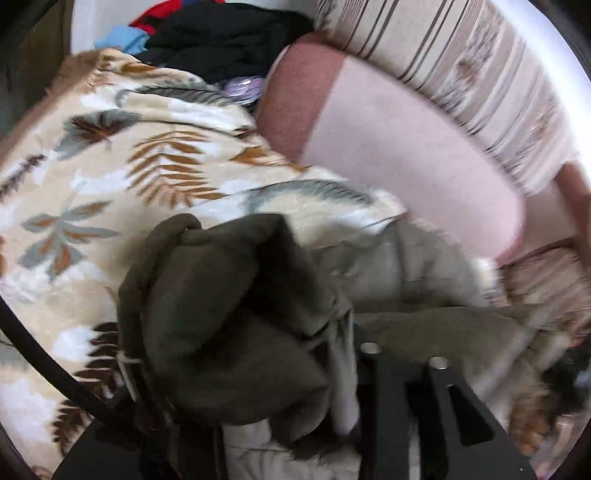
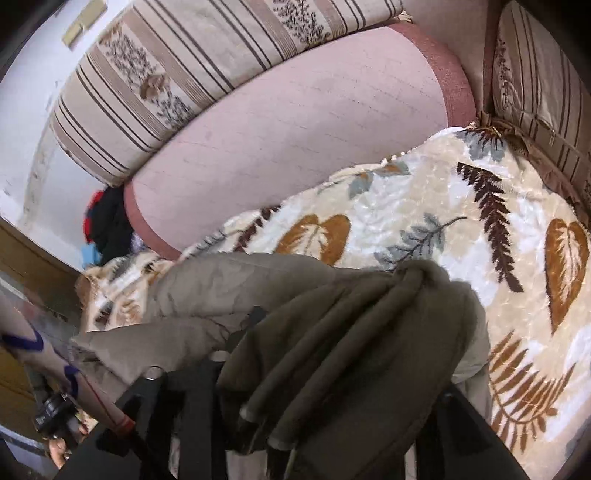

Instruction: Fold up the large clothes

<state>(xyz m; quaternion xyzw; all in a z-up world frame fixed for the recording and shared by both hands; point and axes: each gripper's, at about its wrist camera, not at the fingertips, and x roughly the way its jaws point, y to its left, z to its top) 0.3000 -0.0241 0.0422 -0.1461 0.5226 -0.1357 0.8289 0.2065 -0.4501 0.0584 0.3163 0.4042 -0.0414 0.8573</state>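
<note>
A large olive-grey jacket [image 1: 236, 325] with a paler lining hangs bunched over my left gripper [image 1: 332, 354] and hides most of its fingers; the jaws look shut on the cloth. In the right wrist view the same jacket [image 2: 343, 350] drapes in thick folds over my right gripper [image 2: 295, 369], which looks shut on it. The jacket's pale part [image 2: 207, 291] trails to the left above the leaf-patterned blanket [image 2: 461, 229]. The fingertips are hidden by fabric in both views.
The leaf-patterned blanket [image 1: 110, 177] covers a seat. A pink sofa cushion [image 2: 295, 122] and striped bolsters [image 2: 177, 70] lie behind it. A pile of dark, red and blue clothes [image 1: 207, 33] sits at the far end. A person's arm [image 2: 40, 354] shows at lower left.
</note>
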